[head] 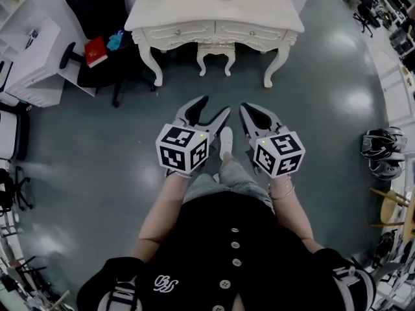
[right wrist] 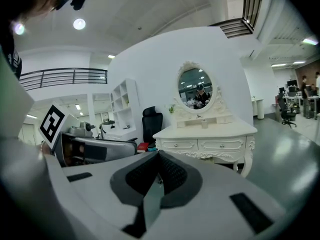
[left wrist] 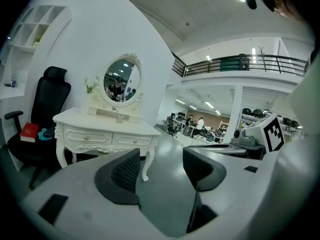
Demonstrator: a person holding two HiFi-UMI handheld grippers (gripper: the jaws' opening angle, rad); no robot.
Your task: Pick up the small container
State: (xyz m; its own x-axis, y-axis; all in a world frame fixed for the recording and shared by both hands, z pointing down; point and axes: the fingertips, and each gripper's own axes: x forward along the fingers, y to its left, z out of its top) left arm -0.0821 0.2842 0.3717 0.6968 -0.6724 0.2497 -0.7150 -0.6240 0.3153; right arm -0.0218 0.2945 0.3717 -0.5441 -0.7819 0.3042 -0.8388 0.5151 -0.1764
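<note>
I carry my left gripper (head: 216, 105) out in front of me over the glossy grey floor (head: 97, 173), its two jaws standing well apart. In its own view the ribbed black pads (left wrist: 125, 171) face each other across an empty gap, and only floor shows between them. It touches nothing.

My right gripper (head: 244, 109) hangs just beside it. Its jaws are drawn together, the black pads (right wrist: 172, 174) meeting with nothing caught between them.

Both tools point toward the white carved dressing table (head: 214, 15) ahead of me, and they are well apart from it. The small pale cylindrical container (right wrist: 203, 123) stands on the tabletop below the oval mirror (right wrist: 195, 89), near the middle of the back edge. Neither gripper is near it.
</note>
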